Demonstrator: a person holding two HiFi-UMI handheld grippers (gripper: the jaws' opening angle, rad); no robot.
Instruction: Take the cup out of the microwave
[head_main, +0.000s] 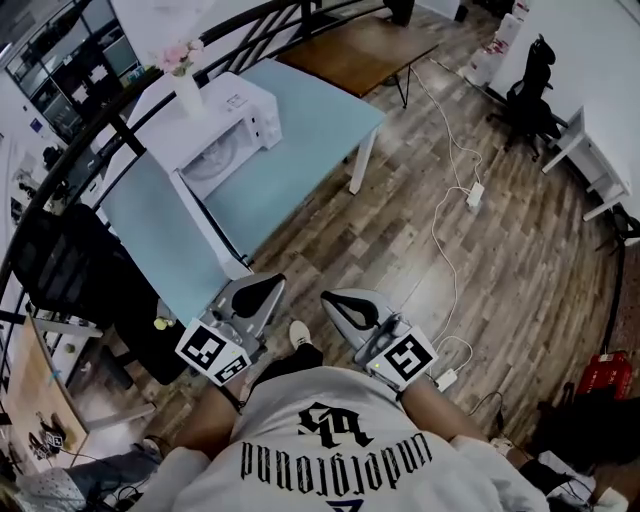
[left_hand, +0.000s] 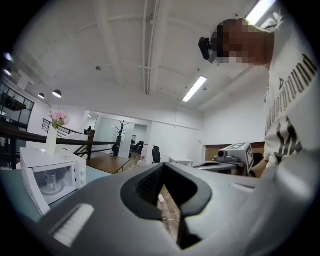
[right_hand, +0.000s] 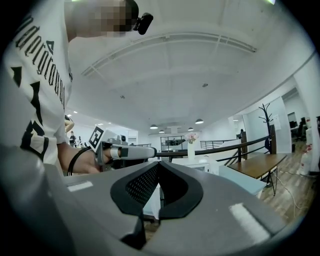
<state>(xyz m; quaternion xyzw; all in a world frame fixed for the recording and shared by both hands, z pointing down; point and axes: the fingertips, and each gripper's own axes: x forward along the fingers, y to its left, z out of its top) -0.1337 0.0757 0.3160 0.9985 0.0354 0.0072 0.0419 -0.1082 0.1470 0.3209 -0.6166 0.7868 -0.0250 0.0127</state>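
1. Head view: two grippers, left gripper (head_main: 268, 288) and right gripper (head_main: 335, 300), ribbed black jaws pressed together on nothing.
2. One boxy white microwave (head_main: 222, 130) on a pale blue table (head_main: 300, 140), eleven o'clock from them, well apart.
3. One cup (left_hand: 51, 182), dim behind its window.
4. One white vase (head_main: 188, 95) of pink flowers (head_main: 178, 55) on top.

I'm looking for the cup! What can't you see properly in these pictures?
- Head view: the microwave is too small to show any cup inside.
- Left gripper view: something glassy inside, too small and blurred to name.
- Right gripper view: the right gripper covers much of the microwave.
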